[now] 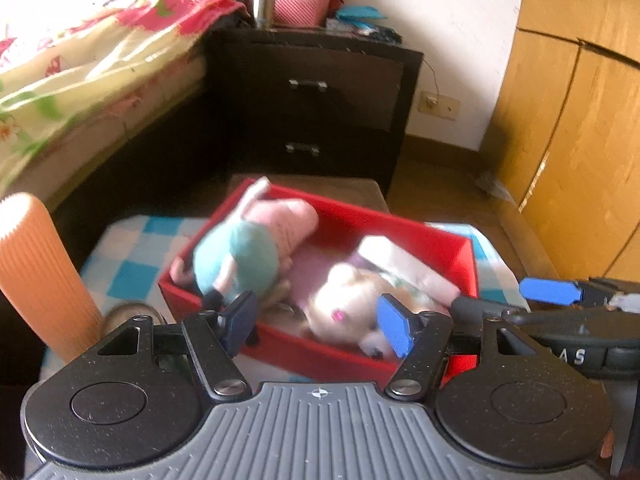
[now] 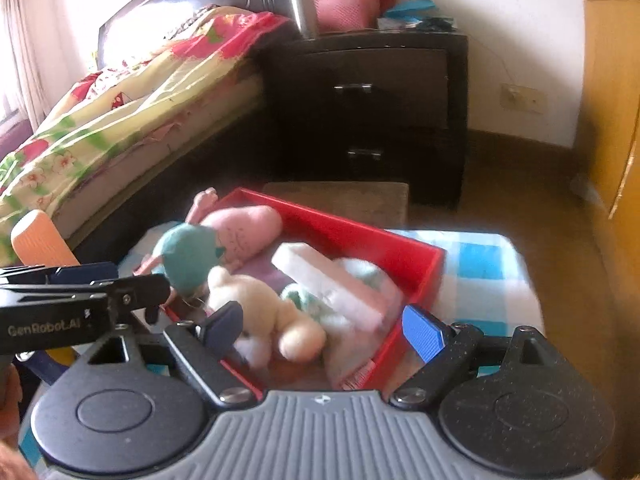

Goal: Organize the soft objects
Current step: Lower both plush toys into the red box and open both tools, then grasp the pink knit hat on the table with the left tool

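So the biggest thing here is the bed [image 2: 132,92] on the far left, with a floral cover in yellow, pink and green. Right of it stands a dark nightstand [image 2: 384,92] with two drawers, and on top of it a pink basket [image 2: 346,4] and a steel flask [image 2: 302,4]. A wooden wardrobe [image 1: 568,128] fills the right side.

Nearer in, a blue-and-white checked cloth [image 2: 480,268] covers the surface, and a red box [image 1: 432,248] sits on it. All the soft stuff is inside that box: a pink plush [image 1: 288,220] at the far left end, a teal plush [image 1: 240,260] leaning against it by the near left wall, a cream plush [image 2: 256,304] in the near middle (pretty blurry, so no details from me), and a white-and-pink pack [image 2: 332,284] lying toward the right. An orange ribbed roll [image 1: 36,272] stands left of the box.

Left gripper [image 1: 320,324] hangs over the box's near edge, jaws spread, nothing between the pads. Right gripper [image 2: 324,330] sits just beside it on the right, jaws also spread wide and gripping nothing, with the cream plush showing in the gap below.
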Demonstrator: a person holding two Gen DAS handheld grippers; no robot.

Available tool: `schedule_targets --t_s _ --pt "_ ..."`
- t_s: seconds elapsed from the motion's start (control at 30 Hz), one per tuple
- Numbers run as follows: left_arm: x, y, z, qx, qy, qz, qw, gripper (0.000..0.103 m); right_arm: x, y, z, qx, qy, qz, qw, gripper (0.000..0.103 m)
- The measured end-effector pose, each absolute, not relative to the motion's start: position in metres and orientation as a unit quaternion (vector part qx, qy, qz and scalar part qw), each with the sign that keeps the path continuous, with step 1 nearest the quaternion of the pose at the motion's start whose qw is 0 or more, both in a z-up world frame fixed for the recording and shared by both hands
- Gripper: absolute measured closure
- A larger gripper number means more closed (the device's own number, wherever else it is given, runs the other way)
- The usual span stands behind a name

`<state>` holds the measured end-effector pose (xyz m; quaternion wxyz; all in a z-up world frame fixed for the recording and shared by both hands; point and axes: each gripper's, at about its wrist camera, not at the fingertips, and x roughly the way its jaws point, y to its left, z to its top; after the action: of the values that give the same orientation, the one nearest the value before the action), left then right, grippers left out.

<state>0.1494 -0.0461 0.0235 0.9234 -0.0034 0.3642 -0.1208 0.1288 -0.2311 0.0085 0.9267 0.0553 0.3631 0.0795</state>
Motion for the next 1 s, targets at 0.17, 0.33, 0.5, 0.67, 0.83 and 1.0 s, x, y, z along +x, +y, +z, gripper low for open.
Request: schedule_targets --t_s 0.17,0.33,0.5,0.67,0.83,1.0 --pt "0.135 -0.061 0.006 0.003 0.397 -0.149 0.906 0.042 0.11 -0.241 0.006 0.068 0.374 0.073 0.922 0.037" --pt "0.122 -0.074 -0.014 0.009 0.43 -0.173 0.886 0.042 0.089 -0.249 0.003 0.071 0.38 0.068 0.92 0.037" --pt "0.108 -0.095 -0.035 0.024 0.46 -0.201 0.865 0.042 0.066 -0.255 -0.004 0.073 0.396 0.063 0.913 0.037" --pt "0.101 -0.114 -0.049 0.031 0.48 -0.22 0.849 0.042 0.041 -0.265 -0.004 0.089 0.4 0.056 0.911 0.037" --pt "0.099 -0.124 -0.058 0.043 0.491 -0.213 0.844 0.041 0.02 -0.276 -0.006 0.121 0.406 0.057 0.904 0.037" --pt "0.101 -0.125 -0.061 0.043 0.494 -0.205 0.844 0.044 0.014 -0.281 -0.007 0.128 0.412 0.063 0.9 0.037"
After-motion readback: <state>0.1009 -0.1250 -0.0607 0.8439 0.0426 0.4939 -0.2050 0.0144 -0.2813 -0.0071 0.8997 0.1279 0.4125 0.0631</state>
